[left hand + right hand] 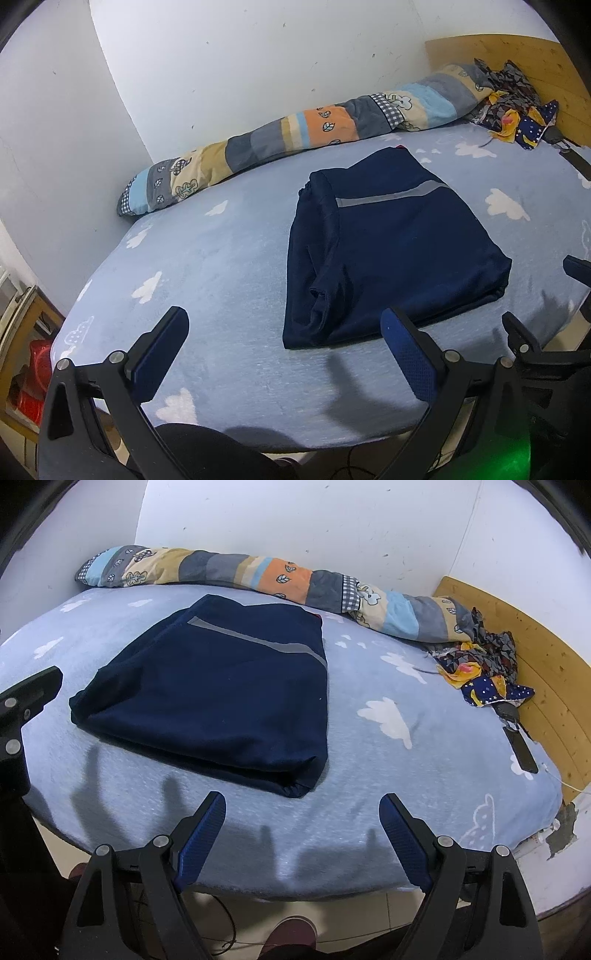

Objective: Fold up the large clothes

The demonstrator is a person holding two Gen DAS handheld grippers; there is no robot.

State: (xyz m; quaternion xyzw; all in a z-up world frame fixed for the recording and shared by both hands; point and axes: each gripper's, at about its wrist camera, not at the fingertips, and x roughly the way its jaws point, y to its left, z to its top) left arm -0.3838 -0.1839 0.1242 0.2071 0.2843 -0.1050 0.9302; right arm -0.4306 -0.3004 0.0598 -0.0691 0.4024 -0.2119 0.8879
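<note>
Folded navy garment (pixel 391 251) lies mid-bed (pixel 229 258); rolled patchwork quilt (pixel 295 136) behind it, crumpled cloth (pixel 480 668) toward headboard (pixel 546 686). Left claw (pixel 284 354) and right claw (pixel 303 834) gape empty over the near edge.

My left gripper (pixel 284 350) hangs wide open over the bed (pixel 221 258), the folded navy garment (pixel 388 243) just ahead, untouched.

My left tongs (pixel 284 354) and right tongs (pixel 303 834) are both wide open with nothing in them. Bare sheet (pixel 332 830) lies right under and in front of them. Past that, the folded top (pixel 221 698) is in the way. Far behind it the long pillow (pixel 258 574) blocks the wall. Off to my right sit a cloth pile (pixel 484 672) and a wood board (pixel 535 672).
</note>
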